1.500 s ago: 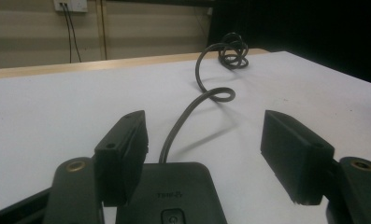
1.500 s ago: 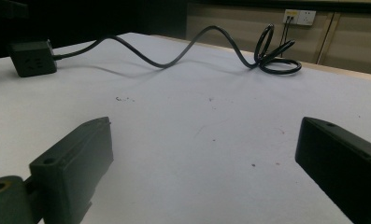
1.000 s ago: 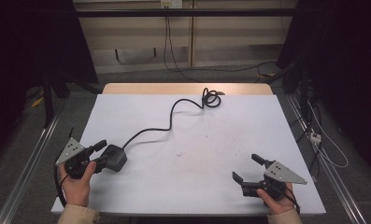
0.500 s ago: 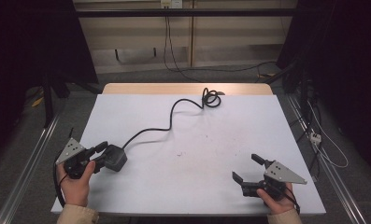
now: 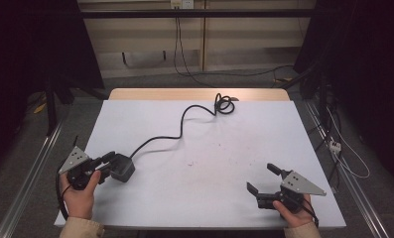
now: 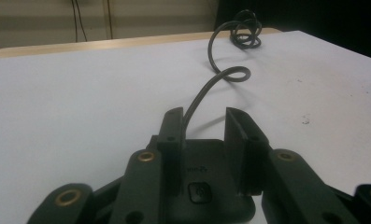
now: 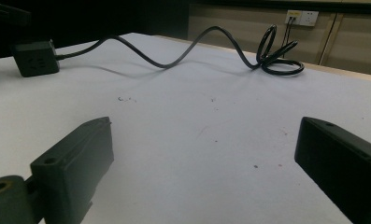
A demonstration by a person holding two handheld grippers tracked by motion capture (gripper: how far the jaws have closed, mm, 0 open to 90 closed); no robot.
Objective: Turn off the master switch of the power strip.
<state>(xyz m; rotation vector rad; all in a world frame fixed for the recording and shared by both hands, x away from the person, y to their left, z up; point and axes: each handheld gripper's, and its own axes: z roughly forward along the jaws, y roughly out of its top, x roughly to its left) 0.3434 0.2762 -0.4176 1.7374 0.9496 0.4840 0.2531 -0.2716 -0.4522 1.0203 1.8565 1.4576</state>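
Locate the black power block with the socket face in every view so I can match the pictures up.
High view: the power block lies at lower left, at the left gripper's jaws.
Left gripper view: bottom centre, between the jaws.
Right gripper view: far upper left on the table.
Shared landmark: the coiled end of its black cable.

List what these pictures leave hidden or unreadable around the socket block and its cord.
- Socket block, left gripper view: sides covered by the jaws, near part cut by the bottom edge; printed mark too blurred to read.
- Cord, high view: far end lost in its coil; plug not discernible.
- Left gripper, high view: jaw contact too small to judge.
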